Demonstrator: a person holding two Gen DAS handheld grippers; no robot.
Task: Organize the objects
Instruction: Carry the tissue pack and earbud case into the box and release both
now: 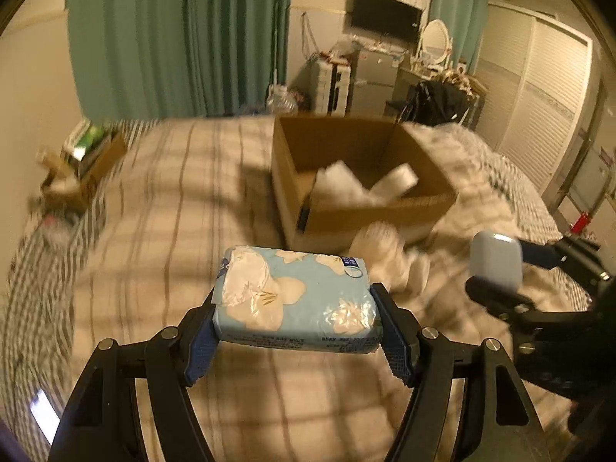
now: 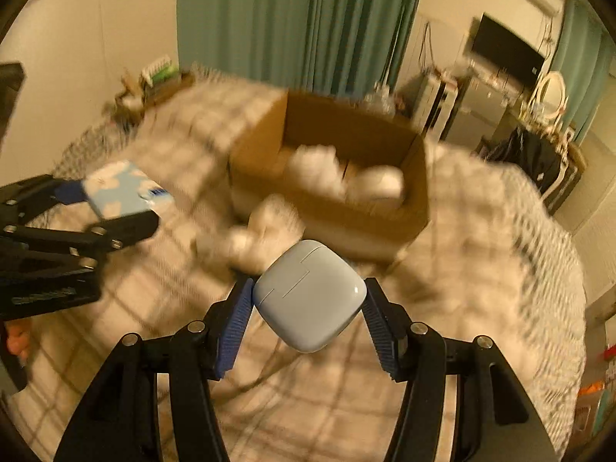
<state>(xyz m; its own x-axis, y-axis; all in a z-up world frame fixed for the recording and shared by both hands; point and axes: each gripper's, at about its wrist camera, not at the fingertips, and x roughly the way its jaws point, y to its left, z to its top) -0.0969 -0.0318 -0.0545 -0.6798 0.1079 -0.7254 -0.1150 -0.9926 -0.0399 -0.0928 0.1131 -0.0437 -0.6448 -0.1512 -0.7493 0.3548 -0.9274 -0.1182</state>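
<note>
The left gripper is clamped on a pale blue tissue pack printed with white flowers, its blue-padded fingers pressing the pack's two short ends and holding it lifted above the bed. The right gripper grips a small light-blue earbud case, which sits tilted, corner-down, between its blue ridged pads, also raised over the bed. Each gripper shows in the other's view: the right one with the case at the right edge of the left wrist view, the left one with the tissue pack at the left edge of the right wrist view. The bed is covered with a plaid cream and brown blanket, much of it blurred. An open cardboard box stands on the bed beyond both grippers, and inside it lie white, soft-looking items too blurred to identify. Another white crumpled item lies on the blanket just in front of the box, between the box and the earbud case in the right wrist view. Behind the bed hang green curtains, and a dark screen is mounted on the far wall.
</note>
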